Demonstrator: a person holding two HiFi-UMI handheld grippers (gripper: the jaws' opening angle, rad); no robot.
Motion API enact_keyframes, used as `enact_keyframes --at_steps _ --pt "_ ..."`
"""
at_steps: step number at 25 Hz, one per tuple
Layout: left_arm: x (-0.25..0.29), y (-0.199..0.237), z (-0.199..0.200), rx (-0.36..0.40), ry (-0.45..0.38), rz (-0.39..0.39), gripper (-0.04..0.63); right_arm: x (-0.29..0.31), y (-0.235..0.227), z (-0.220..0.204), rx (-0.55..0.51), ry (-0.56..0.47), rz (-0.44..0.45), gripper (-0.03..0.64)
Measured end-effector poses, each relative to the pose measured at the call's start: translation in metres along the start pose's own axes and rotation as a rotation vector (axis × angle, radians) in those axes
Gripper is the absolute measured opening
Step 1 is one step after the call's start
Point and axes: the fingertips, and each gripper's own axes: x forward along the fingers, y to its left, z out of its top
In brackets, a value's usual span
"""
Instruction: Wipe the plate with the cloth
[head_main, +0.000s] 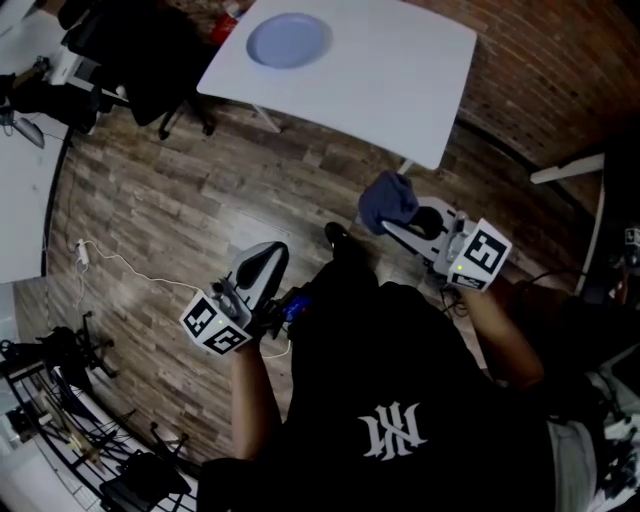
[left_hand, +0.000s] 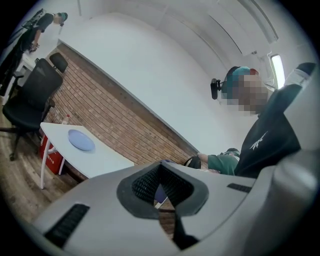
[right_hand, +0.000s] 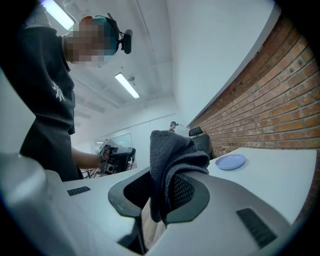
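A pale blue plate (head_main: 289, 40) lies on the far left part of a white table (head_main: 400, 70); it also shows small in the left gripper view (left_hand: 81, 140) and the right gripper view (right_hand: 230, 161). My right gripper (head_main: 392, 222) is held well short of the table, above the wood floor, and is shut on a dark blue-grey cloth (head_main: 388, 200) that bunches up out of its jaws (right_hand: 172, 165). My left gripper (head_main: 262, 268) hangs lower left, close to the person's body, shut with nothing in it (left_hand: 162, 187).
A black office chair (head_main: 140, 50) stands left of the table. A white desk edge (head_main: 25, 170) runs along the left, with a white cable (head_main: 130, 272) on the floor. A black wire rack (head_main: 70, 430) sits bottom left. A brick wall (head_main: 540, 70) lies beyond the table.
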Motion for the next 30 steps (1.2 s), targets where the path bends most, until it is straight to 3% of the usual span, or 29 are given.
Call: enact_keyframes --at_steps 10,23,30 --pt "0.03 0.08 0.066 0.007 -0.032 -0.008 0.003 0.058 -0.082 0.039 -0.025 0.029 -0.055 0.077" --pt "0.044 0.163 0.121 0.0 -0.047 -0.019 0.003 0.117 -0.157 0.083 -0.06 0.017 -0.13 0.077" --pt "0.025 0.187 0.124 -0.013 -0.073 0.019 0.003 0.129 -0.185 0.091 -0.081 0.003 -0.157 0.077"
